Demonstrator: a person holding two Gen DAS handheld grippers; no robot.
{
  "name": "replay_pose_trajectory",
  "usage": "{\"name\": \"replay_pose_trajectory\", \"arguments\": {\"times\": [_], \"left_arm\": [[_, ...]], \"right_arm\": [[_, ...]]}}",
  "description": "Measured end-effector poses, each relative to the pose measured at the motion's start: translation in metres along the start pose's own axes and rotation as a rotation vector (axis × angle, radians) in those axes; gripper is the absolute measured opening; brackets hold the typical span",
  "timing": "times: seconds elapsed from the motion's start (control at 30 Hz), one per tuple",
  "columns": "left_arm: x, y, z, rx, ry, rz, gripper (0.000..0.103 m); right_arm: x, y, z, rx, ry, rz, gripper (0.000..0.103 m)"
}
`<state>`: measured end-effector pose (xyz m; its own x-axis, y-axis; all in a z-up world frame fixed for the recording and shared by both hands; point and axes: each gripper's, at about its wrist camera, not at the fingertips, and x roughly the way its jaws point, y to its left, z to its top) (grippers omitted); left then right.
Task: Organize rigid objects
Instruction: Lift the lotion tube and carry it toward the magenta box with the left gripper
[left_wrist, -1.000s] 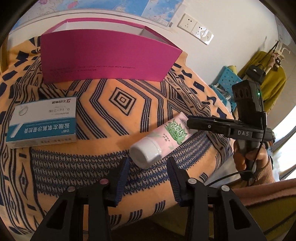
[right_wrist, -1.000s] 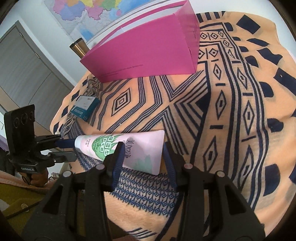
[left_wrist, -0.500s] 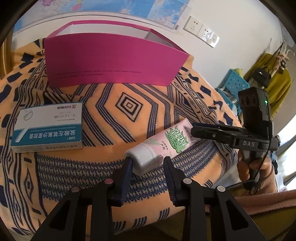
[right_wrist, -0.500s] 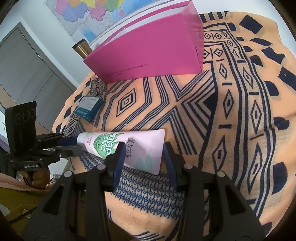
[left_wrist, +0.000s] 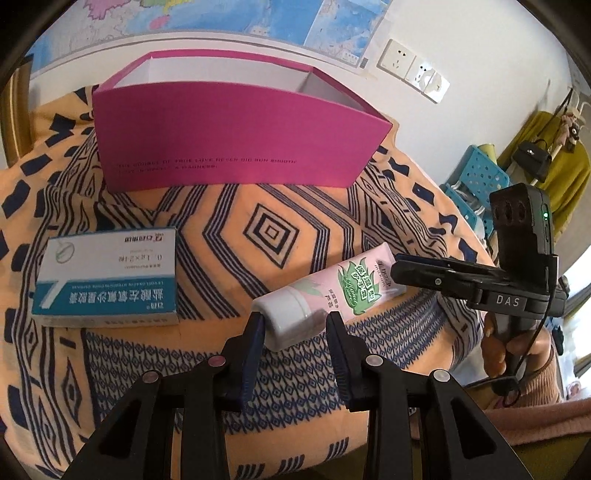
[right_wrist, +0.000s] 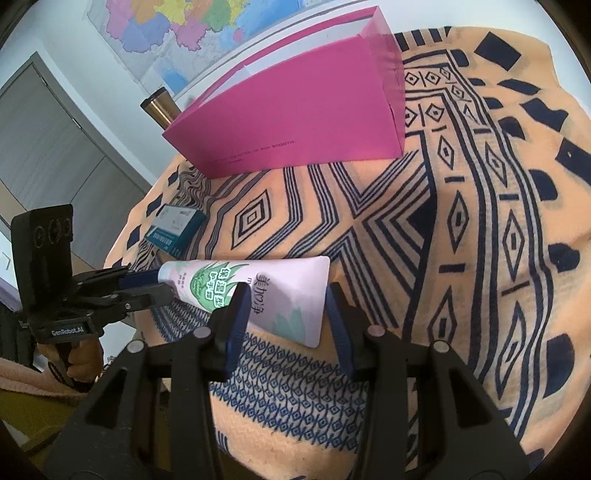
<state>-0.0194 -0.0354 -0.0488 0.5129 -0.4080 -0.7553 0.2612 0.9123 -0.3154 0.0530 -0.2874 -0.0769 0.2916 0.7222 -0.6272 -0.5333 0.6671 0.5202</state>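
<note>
Item: hand-cream tube (left_wrist: 325, 295), pink/white w/ green leaf print, white cap. It lay on its side on the patterned blanket (left_wrist: 273, 206) over the tabletop, cap end toward 6 o'clock in the left wrist view, crimped tail toward 2 o'clock.

Left gripper (left_wrist: 295, 328): spread, fingers flanking the cap; the left pad seemed to touch the cap, the right pad stood just beside it. Not yet pinching, as judged.

Right gripper (right_wrist: 282, 314): spread around the flat tail end. Whether either pad touched the tube could not be told.

Handling, est.: light. The body was prob. soft and squeezable, so it would dent under a firm pinch; the glossy skin was likely a bit slippery. The cap was the one stiff part (best hold for the left side). The tail was thin and flat and would fold if pinched hard. A hold at the cap, or low on the body near it, seemed safest.

Also logged:
- Medicine box (left_wrist: 110, 273), teal/white, flat on the blanket at 9 o'clock of the tube, well apart. Stiff card, light.
- Pink box (left_wrist: 236, 147), open top, at 12 o'clock, far side of the blanket. Likely destination.
- Metal flask (right_wrist: 159, 105) behind the pink box in the right wrist view.
</note>
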Motion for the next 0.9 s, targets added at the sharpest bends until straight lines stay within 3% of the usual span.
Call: {"name": "replay_pose_trajectory", "arguments": {"times": [0.9], "left_arm": [[-0.014,-0.004,0.015,0.021,-0.073,0.004,0.033]], "right_arm": [[-0.012,0.007,0.018,-0.029,-0.054,-0.019,0.045]]}}
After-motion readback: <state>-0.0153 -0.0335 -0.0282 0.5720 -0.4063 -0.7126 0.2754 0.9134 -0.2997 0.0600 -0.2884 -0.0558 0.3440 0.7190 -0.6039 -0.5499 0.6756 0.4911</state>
